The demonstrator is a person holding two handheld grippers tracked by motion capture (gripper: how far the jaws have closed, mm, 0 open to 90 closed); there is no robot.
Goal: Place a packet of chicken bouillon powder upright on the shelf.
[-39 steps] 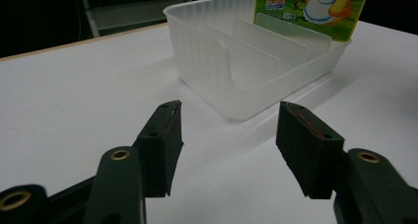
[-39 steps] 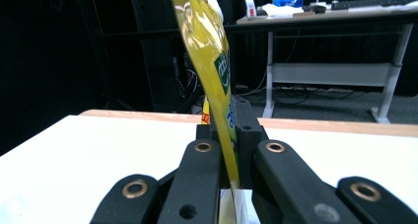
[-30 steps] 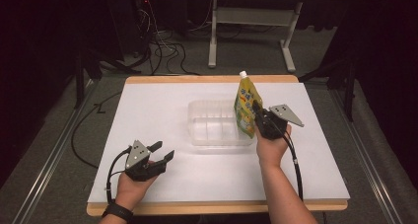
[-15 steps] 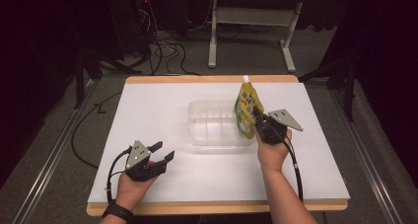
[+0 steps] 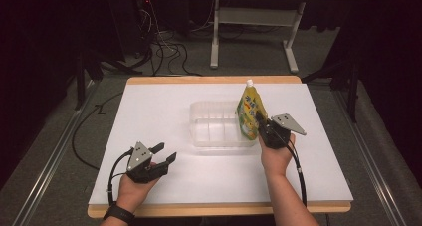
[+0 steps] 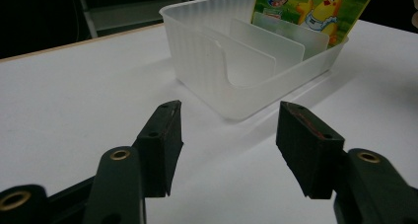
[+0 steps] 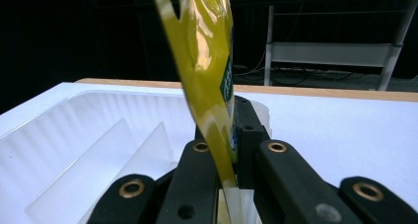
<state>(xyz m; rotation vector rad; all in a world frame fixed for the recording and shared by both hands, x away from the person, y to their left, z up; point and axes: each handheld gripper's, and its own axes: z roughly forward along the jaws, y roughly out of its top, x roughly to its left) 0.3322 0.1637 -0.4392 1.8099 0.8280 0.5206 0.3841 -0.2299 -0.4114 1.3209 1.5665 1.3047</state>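
A yellow spouted pouch [image 5: 249, 110] with a white cap stands upright over the right end of a clear plastic bin [image 5: 215, 127] with inner dividers. My right gripper [image 5: 260, 122] is shut on the pouch's lower edge; in the right gripper view the pouch [image 7: 207, 71] rises between the closed jaws, above the bin [image 7: 79, 135]. My left gripper [image 5: 163, 154] rests open near the table's front left, holding nothing. In the left gripper view the bin [image 6: 246, 71] and the pouch [image 6: 310, 9] lie ahead of the open jaws.
The white table top [image 5: 149, 111] has a wooden rim. Beyond it are cables on the floor [image 5: 164, 52] and a metal table frame [image 5: 254, 22]. A cable trails from each gripper toward the front edge.
The right gripper has shifted the pouch slightly left and lower toward the bin's right end. The left gripper has not moved.
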